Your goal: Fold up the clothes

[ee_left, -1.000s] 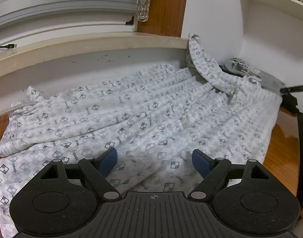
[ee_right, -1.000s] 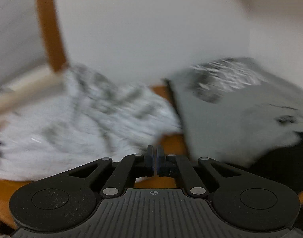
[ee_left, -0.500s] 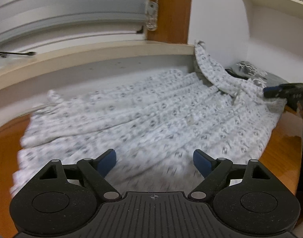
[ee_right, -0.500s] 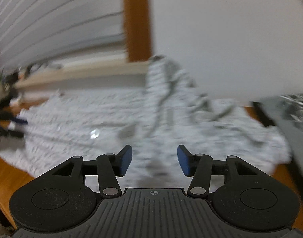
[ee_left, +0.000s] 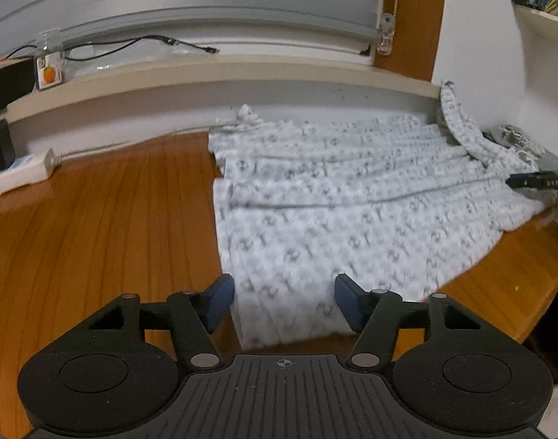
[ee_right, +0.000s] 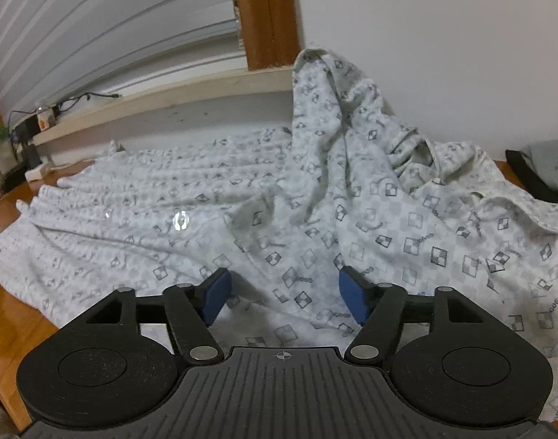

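Left wrist view: left hand-held gripper (ee_left: pixel 283 301) spread, jaws closing, over the near left hem of the patterned shirt (ee_left: pixel 355 197) lying flat on the wooden desk (ee_left: pixel 96 226); cloth between the pads, not pinched.
Right wrist view: right hand-held gripper (ee_right: pixel 283 294) spread, jaws opening above the shirt's rumpled right end, nothing gripped.

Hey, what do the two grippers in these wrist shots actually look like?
Both match: the left gripper and the right gripper are matte black plastic with two round discs, a ribbed centre plate bearing a small crosshair mark, silver pivot pins, and blue pads on the fingers. No cables or sleeves visible.
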The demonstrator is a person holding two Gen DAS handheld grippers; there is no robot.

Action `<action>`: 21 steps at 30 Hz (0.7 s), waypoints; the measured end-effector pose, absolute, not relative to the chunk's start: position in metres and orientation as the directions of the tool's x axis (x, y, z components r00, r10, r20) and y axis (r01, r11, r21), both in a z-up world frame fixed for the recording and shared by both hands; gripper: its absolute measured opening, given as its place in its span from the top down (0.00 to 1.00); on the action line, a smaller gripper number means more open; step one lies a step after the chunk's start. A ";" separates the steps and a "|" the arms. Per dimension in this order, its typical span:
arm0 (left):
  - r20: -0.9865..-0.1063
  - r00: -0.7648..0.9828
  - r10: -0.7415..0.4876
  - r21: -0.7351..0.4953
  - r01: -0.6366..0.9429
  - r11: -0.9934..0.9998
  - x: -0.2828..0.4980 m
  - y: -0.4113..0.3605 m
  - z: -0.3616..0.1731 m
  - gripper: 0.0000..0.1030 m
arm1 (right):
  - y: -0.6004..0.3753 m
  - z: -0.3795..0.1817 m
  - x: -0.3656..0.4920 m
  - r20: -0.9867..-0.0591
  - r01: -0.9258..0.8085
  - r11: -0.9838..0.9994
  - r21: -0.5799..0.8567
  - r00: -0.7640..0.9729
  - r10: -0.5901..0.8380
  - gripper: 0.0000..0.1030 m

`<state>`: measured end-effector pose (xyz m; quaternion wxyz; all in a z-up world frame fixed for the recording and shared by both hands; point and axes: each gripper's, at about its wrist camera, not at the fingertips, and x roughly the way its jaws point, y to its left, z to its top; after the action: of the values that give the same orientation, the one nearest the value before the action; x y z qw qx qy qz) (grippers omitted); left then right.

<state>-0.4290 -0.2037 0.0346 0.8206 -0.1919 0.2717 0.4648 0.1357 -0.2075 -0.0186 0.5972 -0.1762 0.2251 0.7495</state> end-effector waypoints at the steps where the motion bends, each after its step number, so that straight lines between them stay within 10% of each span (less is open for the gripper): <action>1: -0.624 0.422 0.658 -0.063 -0.866 0.496 -0.429 -0.205 0.033 0.47 | -0.207 -0.019 0.134 -0.534 -0.976 -0.184 0.118 -0.219 0.816 0.35; 5: -0.594 0.425 0.683 -0.062 -0.871 0.488 -0.432 -0.209 0.035 0.95 | -0.207 -0.020 0.128 -0.540 -0.980 -0.179 0.086 -0.197 0.819 0.35; 11: -0.575 0.433 0.695 -0.081 -0.875 0.478 -0.452 -0.216 0.058 0.94 | -0.208 -0.020 0.129 -0.538 -0.981 -0.172 0.089 -0.192 0.821 0.34; 21: -0.598 0.345 0.724 0.006 -0.901 0.434 -0.451 -0.204 0.056 0.57 | -0.207 -0.020 0.125 -0.544 -0.983 -0.170 0.064 -0.177 0.820 0.33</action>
<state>-0.4508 -0.2038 0.0564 0.8033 -0.1651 0.2681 0.5055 0.1252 -0.2065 -0.0199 0.6102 -0.1976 0.2062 0.7390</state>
